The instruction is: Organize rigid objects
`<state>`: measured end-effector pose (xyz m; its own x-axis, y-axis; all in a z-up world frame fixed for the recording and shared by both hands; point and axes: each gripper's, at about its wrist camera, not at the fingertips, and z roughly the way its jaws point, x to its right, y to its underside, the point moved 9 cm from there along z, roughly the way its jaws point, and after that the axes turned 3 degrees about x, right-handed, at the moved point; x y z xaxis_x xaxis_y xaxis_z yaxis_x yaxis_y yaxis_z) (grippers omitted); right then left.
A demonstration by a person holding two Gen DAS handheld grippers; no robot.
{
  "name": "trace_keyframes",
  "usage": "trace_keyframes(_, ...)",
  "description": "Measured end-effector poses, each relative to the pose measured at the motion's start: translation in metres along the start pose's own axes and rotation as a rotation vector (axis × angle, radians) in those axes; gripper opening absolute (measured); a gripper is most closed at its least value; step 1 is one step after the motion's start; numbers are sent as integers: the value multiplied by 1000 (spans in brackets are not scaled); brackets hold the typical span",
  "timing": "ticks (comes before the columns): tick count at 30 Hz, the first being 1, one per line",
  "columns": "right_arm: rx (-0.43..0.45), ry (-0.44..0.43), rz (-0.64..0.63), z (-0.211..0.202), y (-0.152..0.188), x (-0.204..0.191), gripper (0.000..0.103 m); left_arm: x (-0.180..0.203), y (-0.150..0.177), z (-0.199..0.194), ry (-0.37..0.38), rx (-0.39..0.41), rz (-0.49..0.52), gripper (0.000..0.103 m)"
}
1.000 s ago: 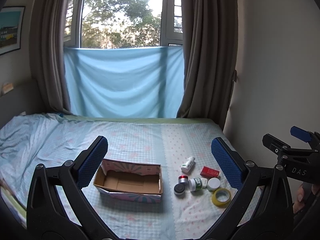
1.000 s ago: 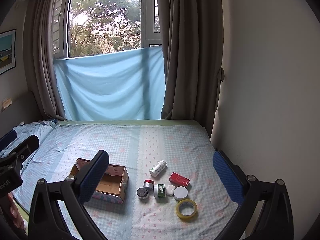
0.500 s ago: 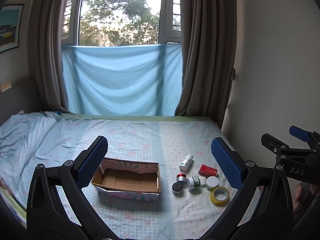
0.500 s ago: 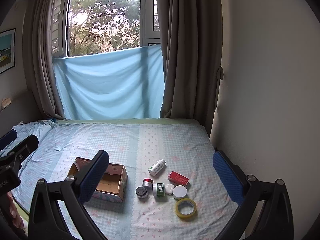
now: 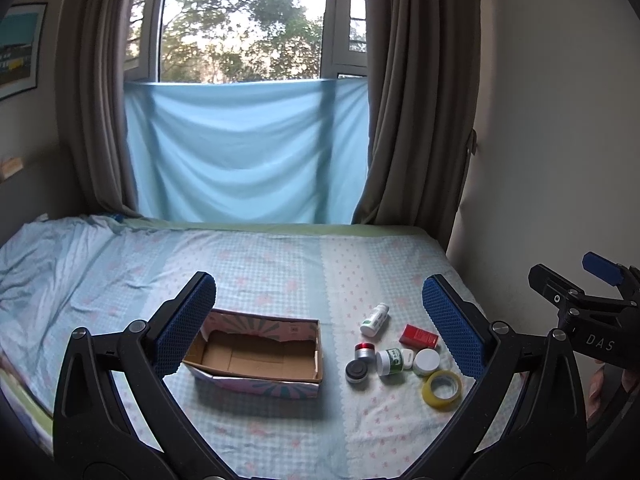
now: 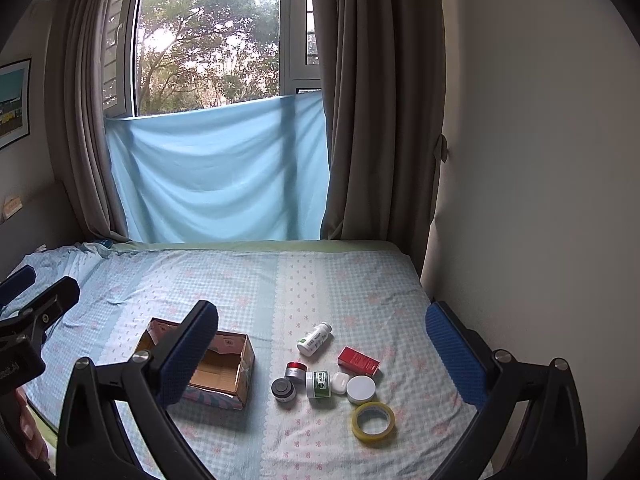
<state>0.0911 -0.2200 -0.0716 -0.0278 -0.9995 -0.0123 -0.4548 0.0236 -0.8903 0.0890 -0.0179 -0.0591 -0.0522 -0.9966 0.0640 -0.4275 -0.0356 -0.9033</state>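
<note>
left gripper (image 5: 320, 324): fingers apart, empty | right gripper (image 6: 322, 350): fingers apart, empty | box (image 5: 260, 356) beside tape (image 6: 373, 420), both on bed (image 6: 280, 280)

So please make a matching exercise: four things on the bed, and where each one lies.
Things:
1. tape roll
2. white bottle
3. red box
4. cardboard box

Places or states:
a. left of the small items, open on top
b. nearest the camera
c. lying on its side, farthest back
d. just right of that bottle, nearer

Pairs: 1-b, 2-c, 3-d, 4-a
</note>
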Motion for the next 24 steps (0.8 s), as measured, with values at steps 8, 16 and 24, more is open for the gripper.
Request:
trace_keyframes(8, -108, 4, -12, 36, 29, 21, 103, 32, 38, 67, 35, -126, -32, 102)
trace_keyframes(16, -246, 46, 33, 101, 133, 72, 103, 83, 165, 155, 67, -256, 30, 102)
trace_keyframes(24, -417, 127, 49, 173, 276, 105, 103, 105, 319, 260, 75, -379, 57, 102)
